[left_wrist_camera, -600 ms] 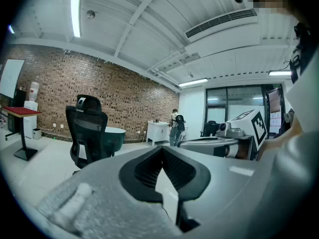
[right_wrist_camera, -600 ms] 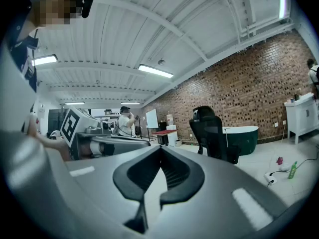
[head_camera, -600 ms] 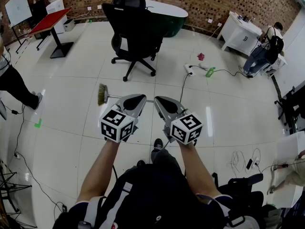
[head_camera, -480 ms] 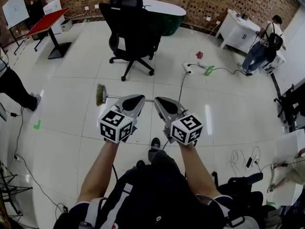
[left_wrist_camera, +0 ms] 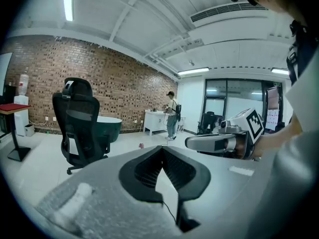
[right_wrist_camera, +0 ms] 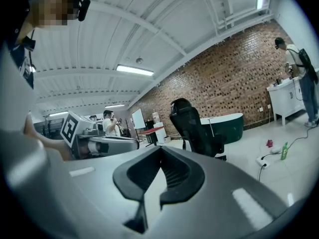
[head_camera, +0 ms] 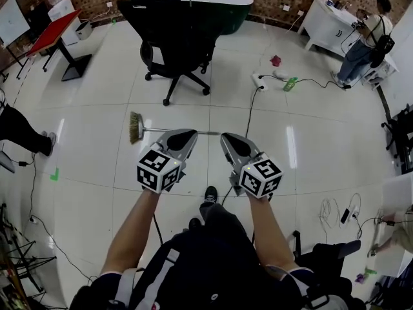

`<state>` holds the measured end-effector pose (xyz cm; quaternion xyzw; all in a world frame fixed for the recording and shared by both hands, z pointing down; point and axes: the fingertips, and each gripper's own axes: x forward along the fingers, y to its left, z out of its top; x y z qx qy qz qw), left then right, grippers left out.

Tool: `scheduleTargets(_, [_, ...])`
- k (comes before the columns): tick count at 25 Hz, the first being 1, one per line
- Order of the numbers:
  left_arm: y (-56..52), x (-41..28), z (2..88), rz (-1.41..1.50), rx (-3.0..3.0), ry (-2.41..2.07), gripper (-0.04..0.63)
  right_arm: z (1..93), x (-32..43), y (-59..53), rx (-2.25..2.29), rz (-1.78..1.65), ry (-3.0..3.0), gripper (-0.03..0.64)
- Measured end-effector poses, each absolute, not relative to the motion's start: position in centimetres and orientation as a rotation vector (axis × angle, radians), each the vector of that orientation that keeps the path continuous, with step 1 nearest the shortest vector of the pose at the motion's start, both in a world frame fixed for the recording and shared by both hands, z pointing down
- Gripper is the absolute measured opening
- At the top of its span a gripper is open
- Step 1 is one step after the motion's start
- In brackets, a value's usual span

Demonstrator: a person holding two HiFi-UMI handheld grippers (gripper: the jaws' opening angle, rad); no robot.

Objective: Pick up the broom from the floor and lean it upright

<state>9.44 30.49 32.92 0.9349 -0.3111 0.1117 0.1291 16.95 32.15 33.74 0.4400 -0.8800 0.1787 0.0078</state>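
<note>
The broom (head_camera: 137, 127) lies flat on the white tile floor, its straw-coloured bristle head at the left and its thin handle (head_camera: 208, 133) running right. In the head view part of the handle is hidden behind the tip of my left gripper (head_camera: 183, 135). That gripper is shut and empty, held well above the floor. My right gripper (head_camera: 233, 140) hangs beside it, also shut with nothing in it. In the left gripper view my left gripper (left_wrist_camera: 162, 149) shows its jaws together, and in the right gripper view so does my right gripper (right_wrist_camera: 160, 149). Neither gripper view shows the broom.
A black office chair (head_camera: 169, 39) stands beyond the broom, with a dark green tub (head_camera: 222, 8) behind it. A power strip (head_camera: 261, 81) and its cable (head_camera: 249, 112) lie on the floor at the right. A red table (head_camera: 55, 32) is far left, a person's leg (head_camera: 22, 124) at the left.
The head view has shifted a little toward the chair and broom. My right gripper has drifted slightly right. Both grippers stay shut and the broom has not moved.
</note>
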Motion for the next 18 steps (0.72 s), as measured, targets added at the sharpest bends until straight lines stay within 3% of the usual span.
scheduleTargets(10, [21.0, 14.6, 38.2, 0.527, 2.708, -0.785, 0.002, 37.9, 23.8, 22.8, 1.427, 0.68, -2.646, 0.0])
scheduleTargets(18, [16.2, 15.0, 43.8, 0.585, 2.643, -0.725, 0.002, 41.3, 24.2, 17.6, 1.391, 0.745, -2.577, 0.0])
